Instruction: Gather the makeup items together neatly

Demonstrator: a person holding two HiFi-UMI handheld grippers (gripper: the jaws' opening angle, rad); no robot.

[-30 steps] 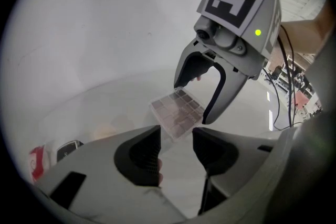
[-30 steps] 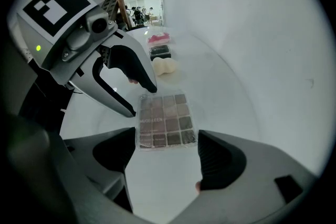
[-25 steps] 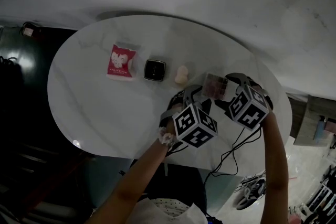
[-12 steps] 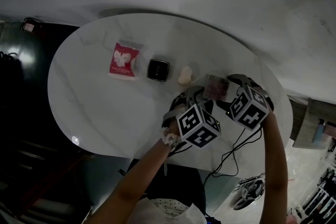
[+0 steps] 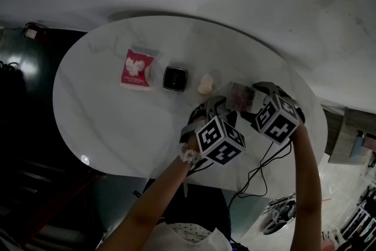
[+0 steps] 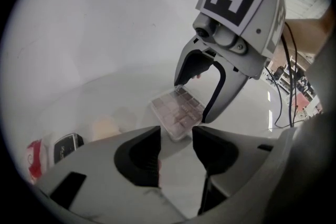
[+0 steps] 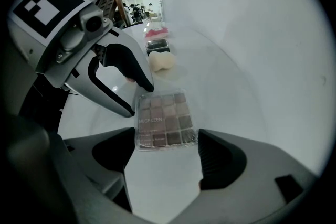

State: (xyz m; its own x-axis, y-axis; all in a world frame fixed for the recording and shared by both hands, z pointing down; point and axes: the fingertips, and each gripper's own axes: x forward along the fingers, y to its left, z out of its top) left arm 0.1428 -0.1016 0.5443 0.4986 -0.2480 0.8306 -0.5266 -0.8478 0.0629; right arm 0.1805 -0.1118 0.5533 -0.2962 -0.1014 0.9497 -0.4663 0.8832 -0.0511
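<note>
Both grippers at eyeshadow palette [image 7: 164, 120], near edge of white table [image 5: 117, 120].
L gripper [image 6: 176, 147]: jaws slightly apart, empty, palette just ahead. R gripper [image 7: 164, 145]: jaws wide, palette's near edge btwn tips, unclamped. Sponge [image 5: 205, 84], black compact [image 5: 174, 78], red sachet [image 5: 136, 67] in a row nearby.

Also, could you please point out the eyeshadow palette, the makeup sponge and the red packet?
eyeshadow palette [image 7: 165, 120]: right gripper view, centre of lid.
makeup sponge [image 5: 205, 84]: head view, its middle.
red packet [image 5: 136, 66]: head view, its white print.
</note>
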